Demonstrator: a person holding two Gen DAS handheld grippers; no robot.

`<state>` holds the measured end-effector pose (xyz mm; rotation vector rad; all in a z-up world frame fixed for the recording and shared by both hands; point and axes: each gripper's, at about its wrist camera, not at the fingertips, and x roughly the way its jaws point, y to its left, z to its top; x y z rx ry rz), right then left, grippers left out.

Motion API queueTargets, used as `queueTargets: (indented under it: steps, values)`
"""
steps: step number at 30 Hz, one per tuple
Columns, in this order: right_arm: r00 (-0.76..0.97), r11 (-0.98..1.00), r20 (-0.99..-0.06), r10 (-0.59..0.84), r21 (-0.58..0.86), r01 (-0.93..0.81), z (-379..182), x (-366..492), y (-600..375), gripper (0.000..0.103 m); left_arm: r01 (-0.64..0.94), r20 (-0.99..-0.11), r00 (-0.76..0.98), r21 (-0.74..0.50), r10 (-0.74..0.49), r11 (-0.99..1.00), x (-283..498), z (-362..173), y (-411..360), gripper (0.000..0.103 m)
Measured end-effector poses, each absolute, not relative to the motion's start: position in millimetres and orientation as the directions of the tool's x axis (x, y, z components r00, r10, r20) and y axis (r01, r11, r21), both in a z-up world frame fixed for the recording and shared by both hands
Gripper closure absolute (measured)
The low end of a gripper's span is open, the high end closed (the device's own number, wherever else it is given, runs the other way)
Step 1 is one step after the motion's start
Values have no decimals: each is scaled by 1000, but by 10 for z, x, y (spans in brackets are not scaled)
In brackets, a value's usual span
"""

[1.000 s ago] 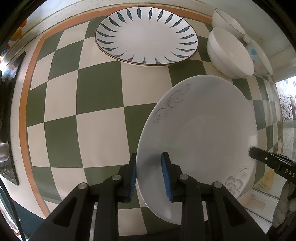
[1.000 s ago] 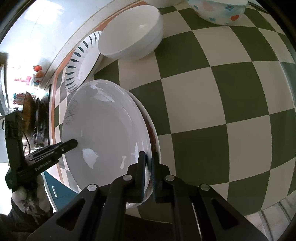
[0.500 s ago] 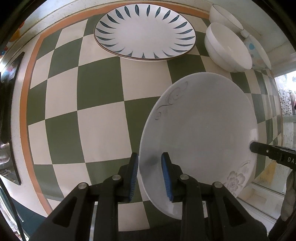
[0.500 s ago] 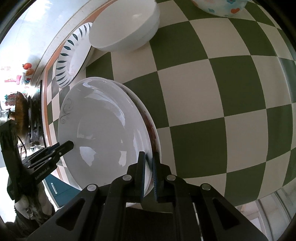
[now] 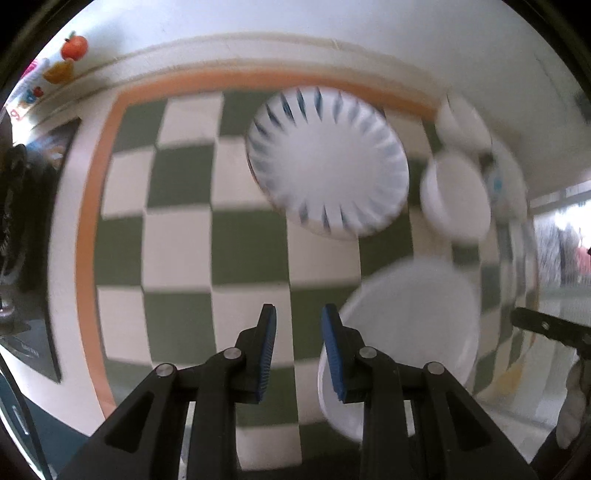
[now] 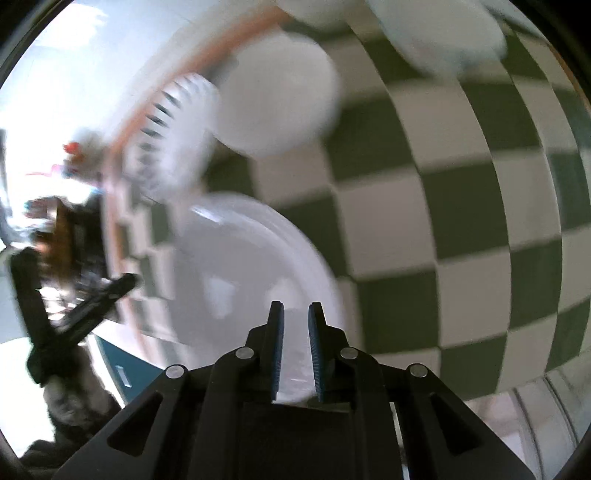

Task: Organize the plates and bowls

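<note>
Both views are motion-blurred. A large white plate [image 5: 406,325] lies on the checkered cloth at lower right, to the right of my left gripper [image 5: 297,323], which is open and empty above the cloth. In the right wrist view the same white plate [image 6: 251,266] lies below my right gripper [image 6: 295,314], whose jaws stand slightly apart over its near rim. A blue-petal plate [image 5: 328,170] sits at the back centre, and in the right view [image 6: 173,133] at upper left. White bowls [image 5: 456,195] stand at back right.
The green-and-white checkered cloth [image 5: 177,251] has an orange border. A patterned bowl [image 6: 443,33] sits at the far edge. Dark stove-like items [image 5: 14,206] are at the left. The right gripper also shows at the left view's right edge [image 5: 546,326].
My left gripper let go of the white plate and pulled back and up. My right gripper opened off the plate's rim and lifted. The plate now lies on the cloth.
</note>
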<state>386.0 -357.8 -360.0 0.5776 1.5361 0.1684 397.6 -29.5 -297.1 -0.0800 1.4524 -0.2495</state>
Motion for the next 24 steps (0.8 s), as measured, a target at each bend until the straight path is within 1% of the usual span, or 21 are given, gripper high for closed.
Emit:
queueTargets:
  steps: [1,2,3,4,7,9,12,15,16,18,19,21,22,23,24]
  values:
    - [82,853,-879,470,476,217,-3461,3992,-3521,72,96,-968,114,-215,-225,972,4132,-2930,-234,76]
    - [108,845,-865,490,502,186,-3345,4151,-3461,66,80,-966,122,-219,-228,972,4243,-2920,-196,76]
    - [128,833,-848,514,529,160,-3270,4326,-3406,54,66,-965,131,-222,-229,973,4371,-2930,-168,75]
    - [141,829,-842,522,539,148,-3231,4458,-3369,50,54,-965,134,-220,-225,974,4486,-2962,-168,75]
    - [160,858,-860,484,503,106,-3248,5019,-3202,49,5,-968,107,-229,-229,973,4867,-3157,-91,75]
    - [137,877,-880,456,470,102,-3398,5346,-3109,49,-28,-968,83,-238,-235,971,5049,-3294,-21,75]
    - [70,893,-900,429,435,113,-3766,5776,-3042,49,-67,-967,31,-255,-254,965,5211,-3590,19,75]
    - [17,906,-916,400,398,145,-4141,5996,-3024,50,-90,-959,-15,-279,-282,956,5279,-3814,-8,75]
    - [-6,905,-916,402,396,156,-4251,6053,-3028,54,-92,-958,-21,-283,-286,955,5283,-3863,-20,75]
    - [-29,906,-916,399,390,163,-4380,6119,-3031,57,-88,-956,-22,-289,-291,953,5277,-3916,-47,75]
    - [-43,910,-918,394,383,160,-4433,6151,-3017,60,-83,-957,-13,-288,-290,954,5272,-3944,-66,76]
    - [-39,924,-931,362,353,145,-4477,6196,-2993,67,-75,-954,5,-299,-299,951,5264,-3955,-89,83]
    - [-50,930,-936,350,340,136,-4493,6195,-2975,72,-70,-949,12,-314,-314,947,5256,-3941,-104,86]
    - [-62,928,-932,358,348,129,-4502,6187,-2962,78,-71,-951,18,-310,-309,948,5249,-3935,-106,86]
    - [-71,930,-932,356,346,124,-4509,6187,-2949,88,-70,-952,19,-307,-306,949,5244,-3953,-119,86]
